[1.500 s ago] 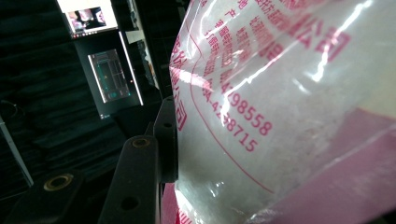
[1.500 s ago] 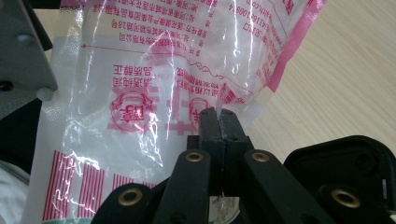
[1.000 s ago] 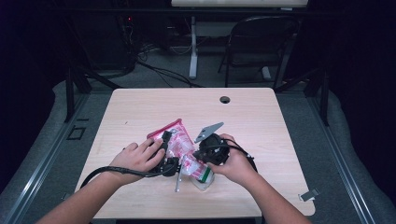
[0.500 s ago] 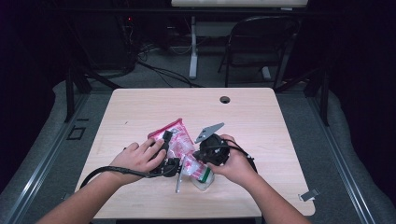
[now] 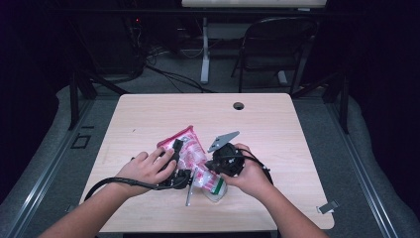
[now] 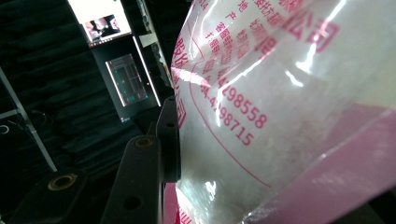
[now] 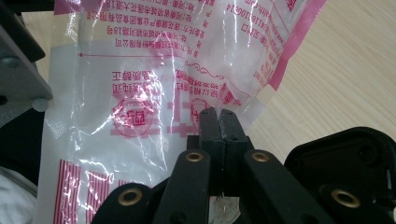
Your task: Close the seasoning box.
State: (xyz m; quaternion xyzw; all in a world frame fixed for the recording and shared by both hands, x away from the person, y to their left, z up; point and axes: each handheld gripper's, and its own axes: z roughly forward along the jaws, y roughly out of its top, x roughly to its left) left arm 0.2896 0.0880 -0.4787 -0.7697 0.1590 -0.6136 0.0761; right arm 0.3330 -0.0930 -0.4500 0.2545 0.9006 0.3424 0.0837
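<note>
A clear plastic bag [image 5: 190, 158] with pink edges and pink print lies near the middle of the wooden table [image 5: 277, 129], on the person's side of the round cable hole [image 5: 238, 105]. Taking the bag as the landmark: the left gripper [image 5: 176, 148] comes at it from its left side, with the left hand [image 5: 146, 168] resting on the table just beside it. In the left gripper view the bag [image 6: 289, 107] bulges between the jaws, one black jaw pressed flat against its clear film, so this claw stands partly open and clamped on the bag's body. The right gripper [image 5: 213, 166] sits at the bag's right side, held by the right hand [image 5: 250, 173], its grey three-cornered plate [image 5: 223, 140] tilted up just beyond the bag's right edge. In the right gripper view the right gripper [image 7: 218, 114] has its two jaws squeezed tight together, pinching the bag's [image 7: 154, 70] thin clear edge near the pink seam. A slim metal piece [image 5: 189, 191] lies on the table just on the near side of the bag, between the two hands. Black cable [image 5: 106, 183] trails from the left gripper away from the bag, toward the near left table edge
</note>
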